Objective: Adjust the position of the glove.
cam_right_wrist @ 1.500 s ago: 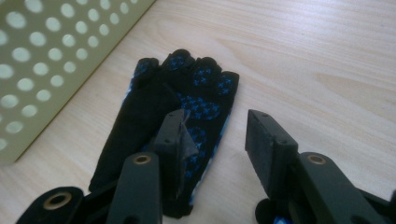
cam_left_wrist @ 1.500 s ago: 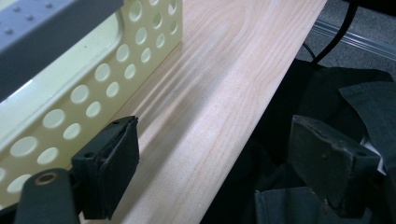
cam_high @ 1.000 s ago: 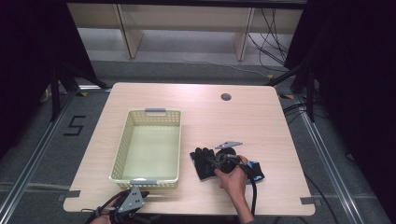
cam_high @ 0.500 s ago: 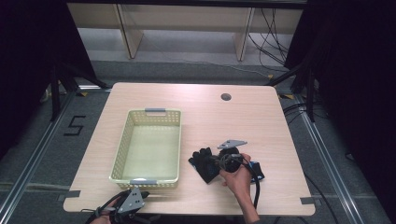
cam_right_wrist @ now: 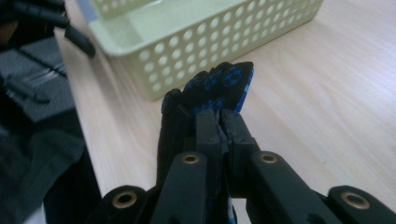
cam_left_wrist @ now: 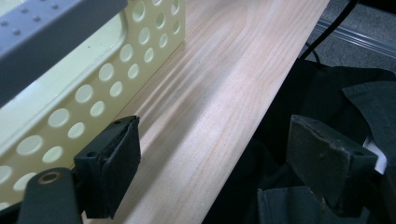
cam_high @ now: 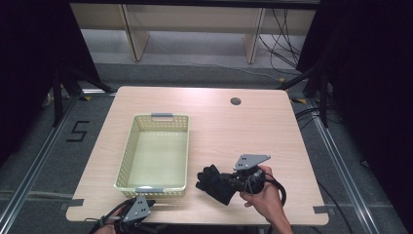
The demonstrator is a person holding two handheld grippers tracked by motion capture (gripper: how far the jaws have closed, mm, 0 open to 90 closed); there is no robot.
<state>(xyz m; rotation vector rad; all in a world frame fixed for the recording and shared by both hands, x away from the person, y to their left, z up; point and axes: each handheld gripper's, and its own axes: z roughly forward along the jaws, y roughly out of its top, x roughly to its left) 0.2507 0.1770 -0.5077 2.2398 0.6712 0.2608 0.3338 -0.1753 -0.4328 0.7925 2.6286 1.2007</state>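
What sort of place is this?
Probably a lab or test room set up for recording. A bare wooden table stands between black curtains, loose cables run over the grey floor, and a taped number marks the floor.

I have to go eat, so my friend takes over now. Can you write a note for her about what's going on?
Right hand-held gripper: shut on the black glove with blue dots, held just above the table, right of the basket.
Left hand-held gripper: open, holding nothing, at the table's near edge by the basket's near end.
Done: glove gripped and picked up.
Left: probably carry it over the pale yellow basket, which looks empty, and let go inside.
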